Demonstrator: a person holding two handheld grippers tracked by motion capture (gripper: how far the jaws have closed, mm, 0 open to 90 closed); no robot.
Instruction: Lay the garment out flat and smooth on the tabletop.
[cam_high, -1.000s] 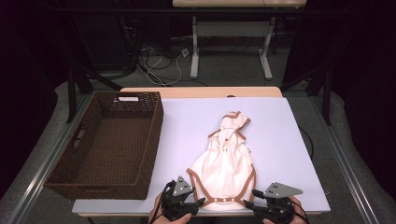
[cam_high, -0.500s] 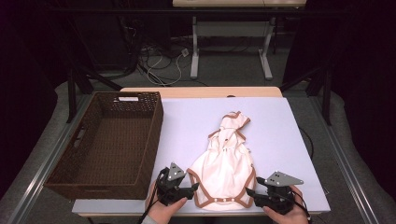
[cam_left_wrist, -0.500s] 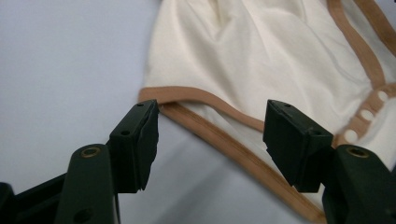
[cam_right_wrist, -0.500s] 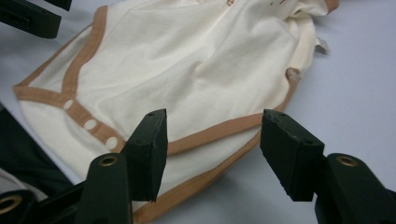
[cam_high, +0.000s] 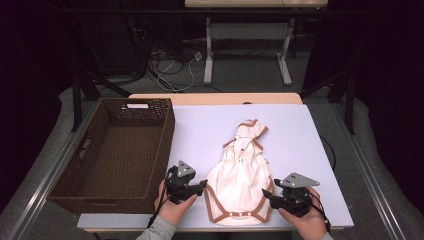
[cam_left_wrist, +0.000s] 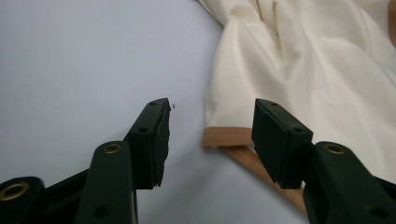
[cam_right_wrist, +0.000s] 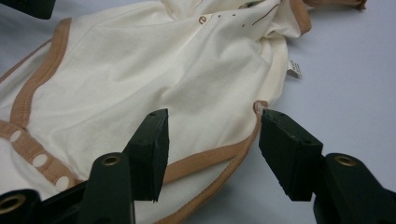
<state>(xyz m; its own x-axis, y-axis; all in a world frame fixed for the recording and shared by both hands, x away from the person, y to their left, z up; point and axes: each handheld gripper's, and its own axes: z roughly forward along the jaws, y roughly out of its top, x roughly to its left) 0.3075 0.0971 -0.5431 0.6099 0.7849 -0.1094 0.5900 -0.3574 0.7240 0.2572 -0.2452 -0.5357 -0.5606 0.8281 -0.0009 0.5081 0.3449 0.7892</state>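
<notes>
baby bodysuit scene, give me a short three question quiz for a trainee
1. True or false: both tools have their jaws open.
2. Which edge of the bodysuit does the right tool straddle? A) brown-trimmed side hem B) hood
3. What stands to the left of the garment on the table?

Key
1. True: the left tool and the right one both gape.
2. A
3. A brown wicker basket.
</notes>
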